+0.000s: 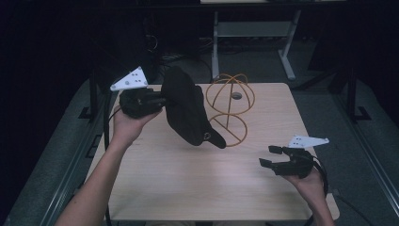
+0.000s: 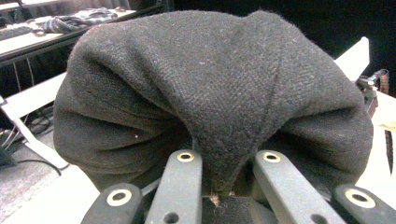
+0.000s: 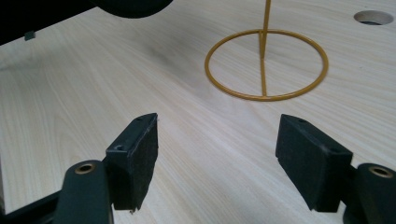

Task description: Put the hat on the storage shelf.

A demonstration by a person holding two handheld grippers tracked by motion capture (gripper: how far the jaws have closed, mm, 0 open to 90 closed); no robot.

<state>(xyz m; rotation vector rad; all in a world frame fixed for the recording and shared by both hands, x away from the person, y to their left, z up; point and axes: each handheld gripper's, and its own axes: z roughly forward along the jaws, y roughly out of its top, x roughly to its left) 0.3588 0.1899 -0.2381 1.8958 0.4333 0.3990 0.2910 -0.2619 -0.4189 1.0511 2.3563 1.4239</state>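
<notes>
Left gripper: fingers pressed together on a fold of the dark wool cap. In the left gripper view the herringbone cloth bunches into a pleat between the two fingers and bulges out to either side above them. In the high view the left gripper is held up over the left rear part of the worktop, pointing toward the middle, with its grey three-cornered plate on top.

Cap: off the worktop, hanging from the left gripper and slanting down to the right. Its lower end, the brim, lies in front of the wire stand in the high view; whether the two touch cannot be told.

Right gripper: fingers spread apart, nothing between them, bare wood showing in the gap. In the high view the right gripper sits low over the front right part of the worktop, pointing left, well apart from the cap.

Wire stand: yellow-gold wire, a round base ring flat on the worktop, a thin upright post, and a domed cage of hoops on top. It stands at the rear centre.

Worktop: pale wood grain, with a round hole near the stand.
</notes>
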